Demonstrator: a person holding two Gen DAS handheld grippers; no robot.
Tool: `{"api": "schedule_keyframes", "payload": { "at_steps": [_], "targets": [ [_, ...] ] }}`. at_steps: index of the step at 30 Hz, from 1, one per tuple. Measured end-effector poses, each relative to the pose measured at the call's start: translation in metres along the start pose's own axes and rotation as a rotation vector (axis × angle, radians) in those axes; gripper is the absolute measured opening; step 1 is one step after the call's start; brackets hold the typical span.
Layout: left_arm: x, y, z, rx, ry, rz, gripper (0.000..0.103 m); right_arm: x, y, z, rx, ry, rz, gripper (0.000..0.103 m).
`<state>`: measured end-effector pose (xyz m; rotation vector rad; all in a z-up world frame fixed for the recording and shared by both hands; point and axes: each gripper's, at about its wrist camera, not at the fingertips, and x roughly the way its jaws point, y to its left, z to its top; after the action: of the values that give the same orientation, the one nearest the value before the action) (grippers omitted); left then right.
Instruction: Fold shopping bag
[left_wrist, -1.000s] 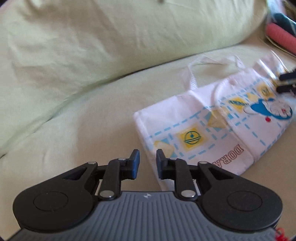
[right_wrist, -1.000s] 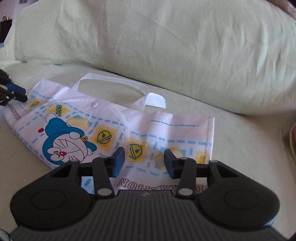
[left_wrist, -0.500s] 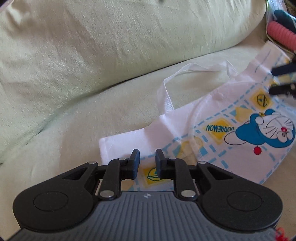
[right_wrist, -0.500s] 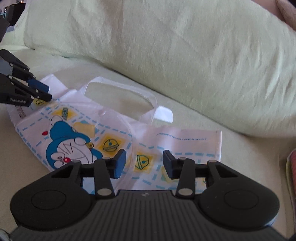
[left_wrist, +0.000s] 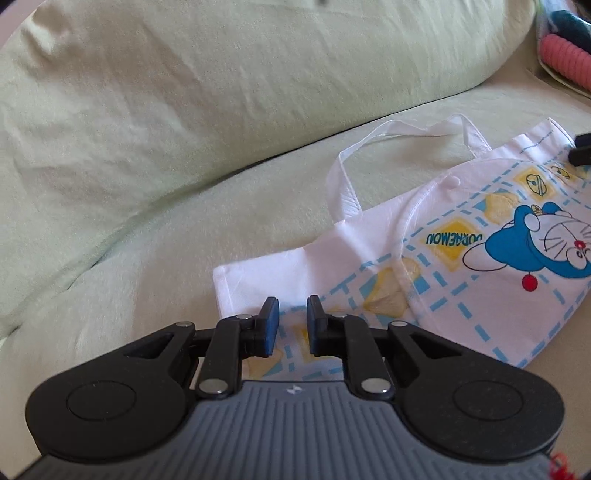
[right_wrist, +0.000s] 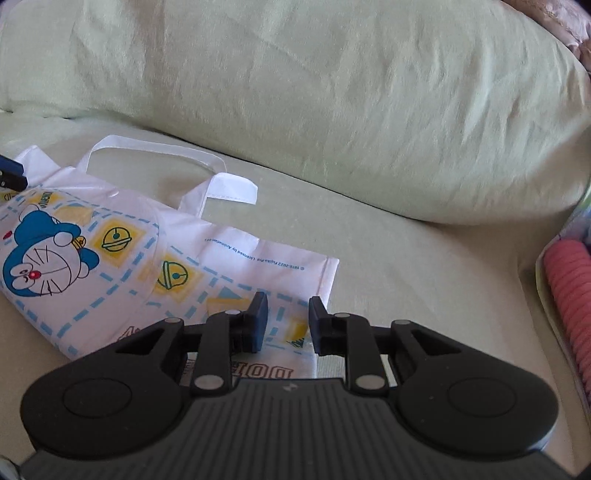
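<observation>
A white shopping bag with a blue cartoon cat print lies flat on a pale green sofa seat; it also shows in the right wrist view. Its white handles point toward the backrest. My left gripper is open and hovers over the bag's left corner. My right gripper is open and hovers over the bag's right corner. Neither holds anything. The right gripper's fingertips show at the left view's right edge, and the left gripper's fingertips show at the right view's left edge.
A large pale green cushion rises behind the bag, also in the right wrist view. A pink ribbed object in packaging lies on the seat to the right of the bag.
Both grippers have moved outward along the bag, the left over its left corner and the right over its right corner. The right gripper's gap has narrowed a little.
</observation>
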<state>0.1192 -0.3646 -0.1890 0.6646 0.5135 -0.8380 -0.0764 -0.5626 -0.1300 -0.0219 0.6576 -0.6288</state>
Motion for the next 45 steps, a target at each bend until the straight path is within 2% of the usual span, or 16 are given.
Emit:
{"api": "schedule_keyframes", "payload": {
  "at_steps": [4,6,8,11,14,17,19,22,26,30,33,35,40,42,44,45],
  "targets": [
    [-0.063,-0.014,-0.006,-0.159,-0.066,-0.094,0.018,-0.002,-0.004,-0.002,0.032,0.008,0.015,0.022],
    [-0.087,-0.029,-0.013,-0.193,-0.085,-0.145,0.025,-0.001,-0.009,0.002,0.057,0.03,0.032,0.022],
    [-0.092,-0.042,-0.018,-0.212,-0.064,-0.176,0.025,0.001,-0.013,0.005,0.072,0.048,0.049,0.023],
    [-0.074,-0.049,-0.023,-0.285,0.014,-0.195,0.025,0.001,-0.02,0.008,0.114,0.081,0.049,0.037],
    [-0.058,-0.044,-0.021,-0.312,0.026,-0.182,0.025,0.0,-0.039,0.007,0.291,0.139,0.113,0.038],
    [-0.045,-0.038,-0.013,-0.29,0.029,-0.173,0.026,-0.007,-0.05,0.0,0.445,0.189,0.174,0.039],
    [-0.033,-0.035,-0.007,-0.24,0.026,-0.098,0.026,-0.013,-0.054,-0.004,0.531,0.218,0.209,0.034],
    [-0.023,-0.028,-0.004,-0.193,0.031,-0.045,0.026,-0.025,-0.057,-0.013,0.669,0.267,0.257,0.023],
    [-0.041,-0.023,-0.002,-0.158,0.034,-0.058,0.023,-0.051,-0.036,-0.032,0.807,0.343,0.314,0.018],
    [-0.075,-0.038,-0.018,-0.17,0.027,-0.208,0.027,-0.076,0.015,-0.042,0.754,0.389,0.364,0.018],
    [-0.071,-0.051,-0.036,-0.164,0.066,-0.214,0.027,-0.084,0.052,-0.042,0.674,0.427,0.456,0.018],
    [-0.07,-0.053,-0.044,-0.135,0.038,-0.193,0.028,-0.089,0.071,-0.038,0.58,0.436,0.482,0.018],
    [-0.068,-0.048,-0.045,-0.123,0.047,-0.201,0.029,-0.106,0.054,-0.007,0.402,0.363,0.403,0.025],
    [-0.07,-0.051,-0.048,-0.116,0.039,-0.196,0.029,-0.104,0.036,0.008,0.378,0.32,0.363,0.043],
    [-0.071,-0.052,-0.049,-0.118,0.036,-0.187,0.029,-0.097,0.024,0.014,0.391,0.313,0.362,0.044],
    [-0.07,-0.053,-0.049,-0.118,0.033,-0.183,0.028,-0.09,0.021,0.017,0.395,0.313,0.4,0.051]
  ]
}}
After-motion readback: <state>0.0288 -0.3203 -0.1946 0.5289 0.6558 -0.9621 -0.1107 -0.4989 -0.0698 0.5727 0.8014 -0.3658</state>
